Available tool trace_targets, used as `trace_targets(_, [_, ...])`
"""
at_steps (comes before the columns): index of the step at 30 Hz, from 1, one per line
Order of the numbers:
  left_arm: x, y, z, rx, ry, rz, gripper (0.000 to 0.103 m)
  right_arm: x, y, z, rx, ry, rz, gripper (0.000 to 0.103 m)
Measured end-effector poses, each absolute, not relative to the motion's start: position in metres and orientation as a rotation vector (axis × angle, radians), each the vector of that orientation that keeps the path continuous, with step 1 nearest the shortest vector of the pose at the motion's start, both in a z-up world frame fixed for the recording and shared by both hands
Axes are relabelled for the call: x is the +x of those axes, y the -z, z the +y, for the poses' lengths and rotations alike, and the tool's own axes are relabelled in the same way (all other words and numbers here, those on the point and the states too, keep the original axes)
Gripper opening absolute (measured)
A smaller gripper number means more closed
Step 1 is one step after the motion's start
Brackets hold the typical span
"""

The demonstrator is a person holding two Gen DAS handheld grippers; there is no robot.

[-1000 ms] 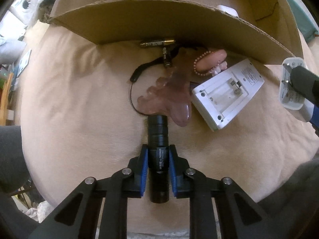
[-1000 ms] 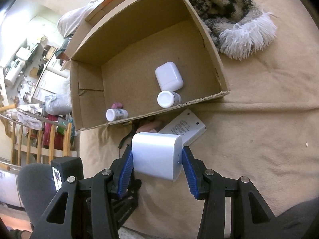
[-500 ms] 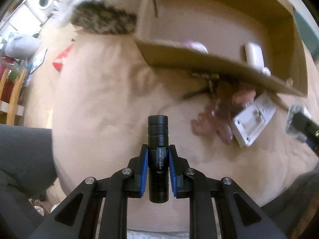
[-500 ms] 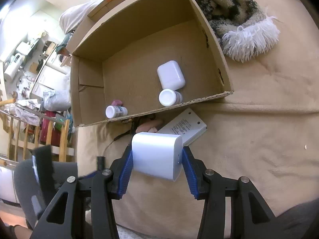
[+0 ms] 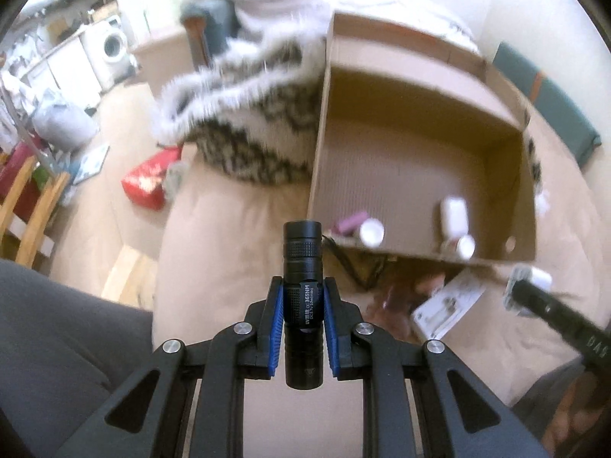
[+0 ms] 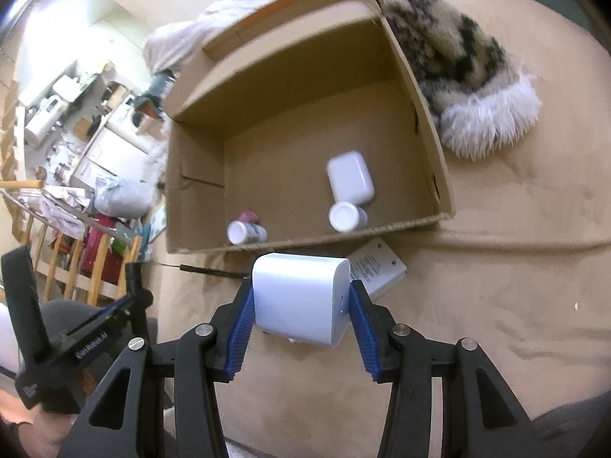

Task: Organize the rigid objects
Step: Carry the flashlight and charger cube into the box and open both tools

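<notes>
While four things already lie in the cardboard box (image 6: 416, 99) at the centre of the right wrist view, a white case (image 6: 350, 176), two white-capped bottles (image 6: 345, 216) and a small pink piece (image 6: 247, 216), the sorting looks about half done. The left gripper (image 5: 303, 315) is clamped tight on a black torch (image 5: 303, 297), low in the left wrist view, just short of the box's near corner. The right gripper (image 6: 301, 311) is closed partway on a white plug block (image 6: 299, 297) below the box's front wall. Both still need dropping in; a white battery charger (image 6: 378, 269) and some pinkish bits (image 5: 401, 290), blurred, wait on the beige blanket (image 6: 515, 286) outside
</notes>
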State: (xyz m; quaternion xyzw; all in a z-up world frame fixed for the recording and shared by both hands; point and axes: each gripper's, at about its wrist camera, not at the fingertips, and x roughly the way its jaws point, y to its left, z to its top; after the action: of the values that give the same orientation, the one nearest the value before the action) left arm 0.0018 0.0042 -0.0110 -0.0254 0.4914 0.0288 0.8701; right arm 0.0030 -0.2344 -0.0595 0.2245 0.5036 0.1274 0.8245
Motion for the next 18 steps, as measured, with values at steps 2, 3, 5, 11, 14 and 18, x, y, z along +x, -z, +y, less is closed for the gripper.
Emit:
trace_targets(2, [0.005, 0.001, 0.004, -0.058, -0.06, 0.99, 0.017, 0.002, 0.055, -0.235, 0.472, -0.274, 1.052, 0.051])
trace_targets(3, [0.005, -0.006, 0.005, -0.063, -0.058, 0.965, 0.017, 0.002, 0.052, -0.235, 0.469, -0.275, 1.043, 0.051])
trace_targets(5, [0.003, -0.016, 0.007, -0.07, -0.055, 0.927, 0.017, 0.002, 0.048, -0.234, 0.466, -0.283, 1.03, 0.051])
trace_targets(11, [0.005, -0.045, 0.01, -0.082, -0.061, 0.821, 0.017, 0.002, 0.034, -0.238, 0.478, -0.286, 0.982, 0.051])
trace_targets(14, [0.008, -0.06, 0.013, -0.093, -0.065, 0.776, 0.017, 0.004, 0.025, -0.244, 0.51, -0.29, 0.961, 0.051])
trace_targets(18, [0.019, -0.074, 0.013, -0.114, -0.043, 0.743, 0.017, 0.013, 0.01, -0.247, 0.513, -0.286, 0.943, 0.051])
